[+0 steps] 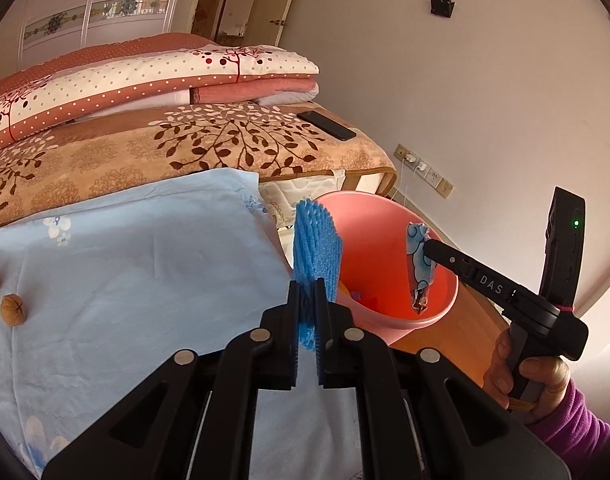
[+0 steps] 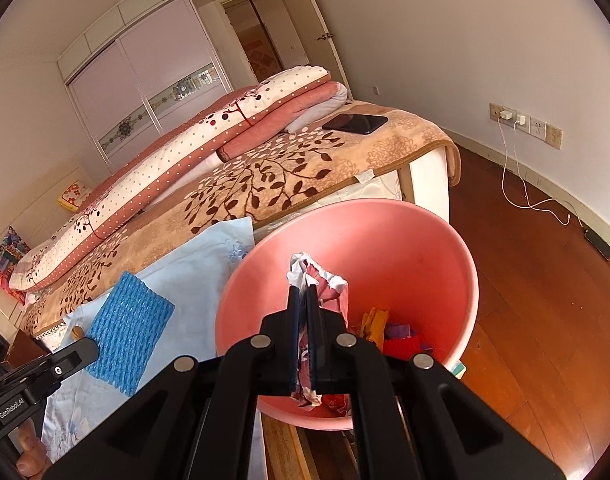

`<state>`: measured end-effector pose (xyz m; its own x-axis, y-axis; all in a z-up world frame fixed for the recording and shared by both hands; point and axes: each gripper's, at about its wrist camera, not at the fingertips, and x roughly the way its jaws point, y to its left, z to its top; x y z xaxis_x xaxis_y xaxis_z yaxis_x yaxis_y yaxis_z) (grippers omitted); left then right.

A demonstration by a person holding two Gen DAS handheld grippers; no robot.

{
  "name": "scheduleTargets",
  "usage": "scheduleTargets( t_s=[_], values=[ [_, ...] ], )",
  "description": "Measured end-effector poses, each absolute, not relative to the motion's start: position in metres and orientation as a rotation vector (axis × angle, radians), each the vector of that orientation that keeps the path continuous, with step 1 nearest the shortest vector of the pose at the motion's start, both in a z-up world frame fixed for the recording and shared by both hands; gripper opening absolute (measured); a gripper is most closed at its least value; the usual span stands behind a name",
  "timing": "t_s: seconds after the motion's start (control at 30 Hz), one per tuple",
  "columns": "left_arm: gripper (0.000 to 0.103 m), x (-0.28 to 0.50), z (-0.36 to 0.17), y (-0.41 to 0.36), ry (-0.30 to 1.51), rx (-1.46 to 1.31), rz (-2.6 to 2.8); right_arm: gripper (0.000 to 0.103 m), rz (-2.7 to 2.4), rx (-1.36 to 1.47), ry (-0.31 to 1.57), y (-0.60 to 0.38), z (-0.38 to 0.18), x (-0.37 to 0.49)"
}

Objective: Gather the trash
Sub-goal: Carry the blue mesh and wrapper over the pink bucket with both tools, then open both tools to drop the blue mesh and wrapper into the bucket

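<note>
My left gripper [image 1: 307, 294] is shut on a blue foam net sleeve [image 1: 317, 248], held upright at the bed's edge beside the pink bin [image 1: 385, 312]. The sleeve also shows in the right wrist view [image 2: 129, 332]. My right gripper [image 2: 303, 294] is shut on a crumpled printed wrapper [image 2: 325, 276] and holds it over the open pink bin [image 2: 425, 240]. In the left wrist view the right gripper [image 1: 427, 250] holds the wrapper [image 1: 419, 264] inside the bin's mouth. Coloured scraps [image 2: 389, 332] lie at the bin's bottom.
Two walnuts [image 1: 3, 292] lie on the light blue cloth [image 1: 145, 280] on the bed. A black phone [image 1: 331, 125] lies on the leaf-patterned blanket [image 1: 185, 148]. Folded quilts [image 1: 145, 76] are stacked behind. The floor [image 2: 545, 320] is wood, with a charger cable [image 2: 521, 184] by the wall.
</note>
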<state>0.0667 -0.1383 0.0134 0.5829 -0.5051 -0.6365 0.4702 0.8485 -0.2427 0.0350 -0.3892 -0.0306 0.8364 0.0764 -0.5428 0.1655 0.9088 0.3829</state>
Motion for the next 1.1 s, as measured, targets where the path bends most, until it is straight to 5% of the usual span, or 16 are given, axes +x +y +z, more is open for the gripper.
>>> scheduleTargets(
  t_s=[1.1],
  values=[
    [0.006, 0.095, -0.008, -0.227, 0.808, 0.053, -0.632, 0.003, -0.083, 0.488, 0.607, -0.422, -0.051, 0.034]
  ],
)
